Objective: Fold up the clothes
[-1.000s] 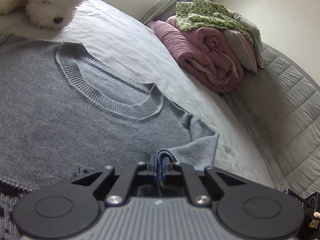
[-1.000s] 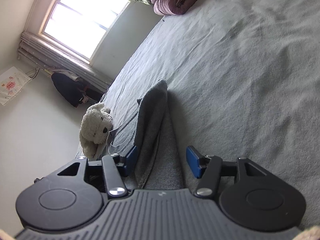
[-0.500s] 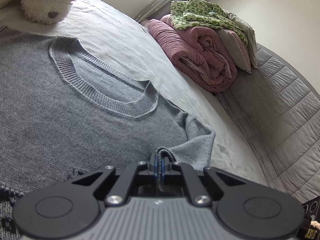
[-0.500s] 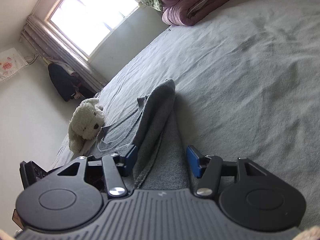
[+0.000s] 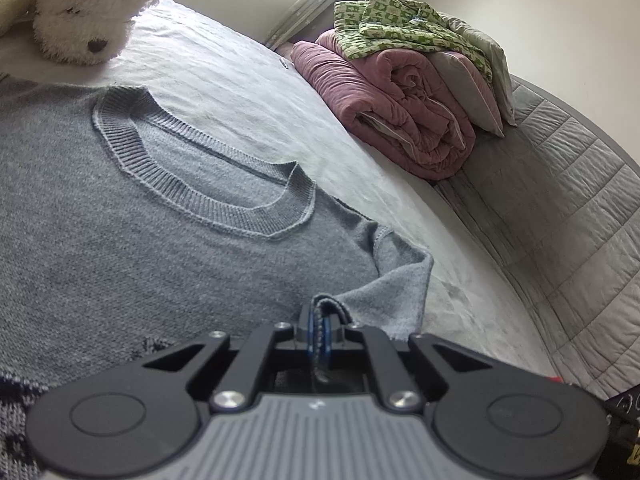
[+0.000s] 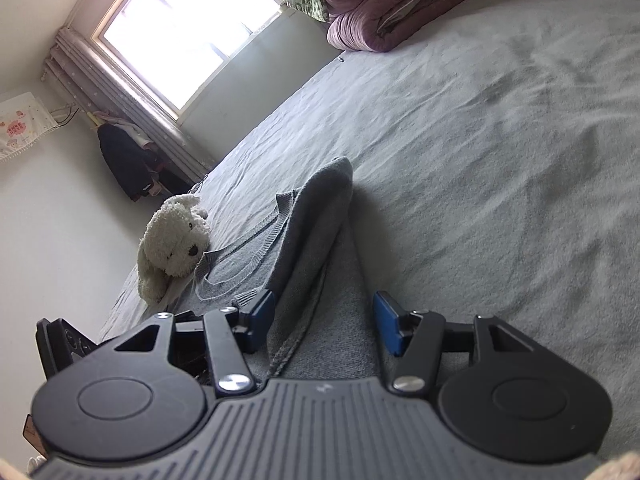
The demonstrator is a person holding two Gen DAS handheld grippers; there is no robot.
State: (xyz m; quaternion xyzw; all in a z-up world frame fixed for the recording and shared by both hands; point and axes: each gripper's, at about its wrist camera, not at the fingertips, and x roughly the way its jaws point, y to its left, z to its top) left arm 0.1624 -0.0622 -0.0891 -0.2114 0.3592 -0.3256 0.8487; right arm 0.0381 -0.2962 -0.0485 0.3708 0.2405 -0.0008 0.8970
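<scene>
Sweater lies flat on the bed, collar toward the plush dog, as before; left gripper stays pinched on its sleeve edge; right view has rolled, right gripper still half-open, sleeve between untouched pads

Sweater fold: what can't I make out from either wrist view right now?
- Sweater hem and far sleeve: cut off by the left wrist view's left edge.
- Cloth under the right tool: hidden by the tool body, so I can't tell whether the pads touch it.
- How much fabric the left tool pinches: hidden by its body.
</scene>
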